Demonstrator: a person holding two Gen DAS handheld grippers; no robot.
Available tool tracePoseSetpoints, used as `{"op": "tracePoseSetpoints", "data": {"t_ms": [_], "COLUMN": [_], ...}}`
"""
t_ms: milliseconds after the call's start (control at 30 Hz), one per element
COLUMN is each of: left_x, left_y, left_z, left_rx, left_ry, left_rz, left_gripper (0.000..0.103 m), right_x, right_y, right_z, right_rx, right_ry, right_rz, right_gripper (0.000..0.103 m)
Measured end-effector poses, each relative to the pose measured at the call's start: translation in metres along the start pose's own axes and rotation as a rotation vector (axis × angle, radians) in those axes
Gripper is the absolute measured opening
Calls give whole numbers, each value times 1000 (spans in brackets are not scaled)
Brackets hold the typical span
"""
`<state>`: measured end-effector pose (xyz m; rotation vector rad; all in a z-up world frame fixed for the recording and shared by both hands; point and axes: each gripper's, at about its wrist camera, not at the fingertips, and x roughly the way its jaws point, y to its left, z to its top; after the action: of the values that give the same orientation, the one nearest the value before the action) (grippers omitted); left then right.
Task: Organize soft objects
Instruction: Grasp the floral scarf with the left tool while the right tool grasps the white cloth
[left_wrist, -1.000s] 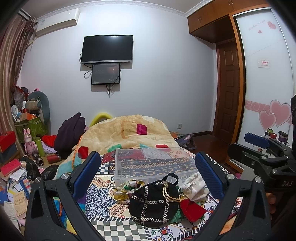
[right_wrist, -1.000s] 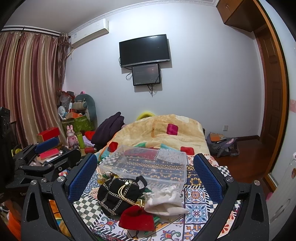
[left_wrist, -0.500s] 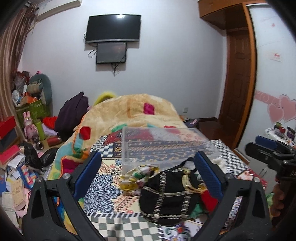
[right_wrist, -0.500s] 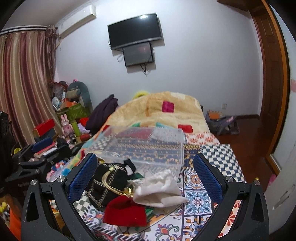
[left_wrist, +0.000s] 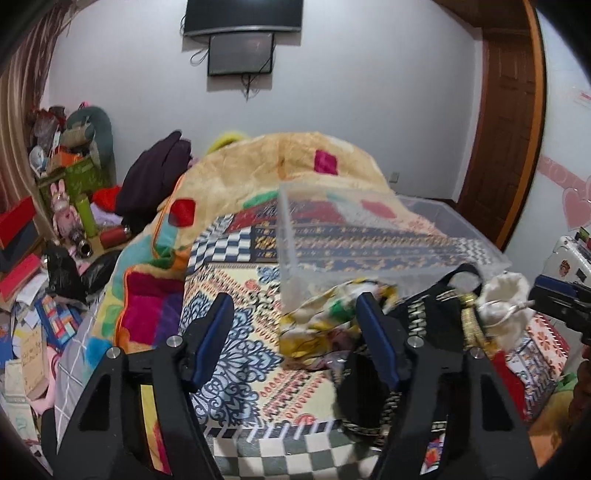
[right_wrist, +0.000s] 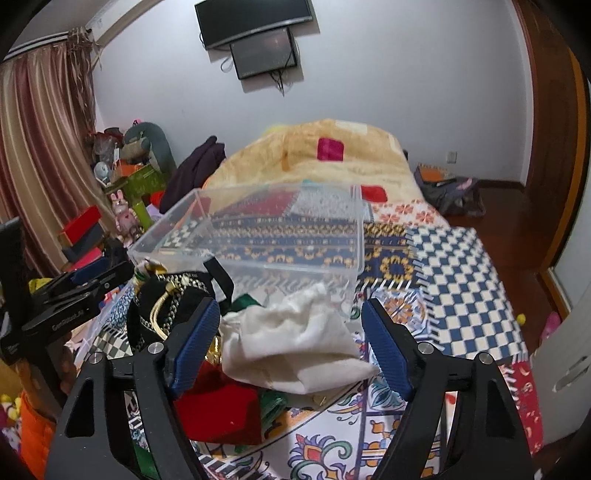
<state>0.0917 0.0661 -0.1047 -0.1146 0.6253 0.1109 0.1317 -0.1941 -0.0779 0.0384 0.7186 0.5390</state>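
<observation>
A pile of soft things lies on the patterned bed in front of a clear plastic box (left_wrist: 373, 240) (right_wrist: 266, 236). In the left wrist view I see a yellow floral scarf (left_wrist: 325, 325), a black chain-trimmed bag (left_wrist: 428, 332) and a white pouch (left_wrist: 506, 306). My left gripper (left_wrist: 295, 336) is open, low over the bed, its right finger beside the scarf. In the right wrist view my right gripper (right_wrist: 288, 343) is open around the white pouch (right_wrist: 295, 343), with a red pouch (right_wrist: 221, 413) and the black bag (right_wrist: 166, 302) to its left.
A beige quilt (left_wrist: 280, 162) is heaped behind the box. Clutter, boxes and a toy rabbit (left_wrist: 64, 210) fill the floor to the left. A wooden door (left_wrist: 506, 122) and wood floor (right_wrist: 517, 236) lie to the right. A TV (right_wrist: 255, 18) hangs on the far wall.
Both grippers have moved forward and down toward the pile. The left now sits beside the scarf, the right now straddles the white pouch. Both jaws have narrowed but stay open.
</observation>
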Motion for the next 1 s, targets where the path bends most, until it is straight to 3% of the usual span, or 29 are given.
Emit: {"op": "tracePoseSetpoints", "data": {"t_ms": [67,267,400,467,533,667,1000], "left_x": [9,22,29,33,36,31,-15], "left_y": [4,-1,0,2,4,3,4], "left_z": [-1,-4,-6,-6,-7,-8,1], "left_rx": [-11,9,-1,-14,-25,-17,-18], "left_ry": [37,89,132,160,182,160,41], "left_rz": [-8,-22,-37,-48,-67,-63,-72], "left_gripper": [57,52,44,29,18,7,4], "right_x": [5,21,23,24,25,22,-15], "right_y": [0,-2,-2,-2,-1,1,9], "right_z": [-2,-6,-8,-9,-9,-9,5], "right_rx": [-3,18,23,18,16,-5,-59], "right_ry": [21,89,110,114,114,96,-16], "right_rz": [6,45,81,84,89,73,41], "right_gripper": [77,74,56,42,35,23,20]}}
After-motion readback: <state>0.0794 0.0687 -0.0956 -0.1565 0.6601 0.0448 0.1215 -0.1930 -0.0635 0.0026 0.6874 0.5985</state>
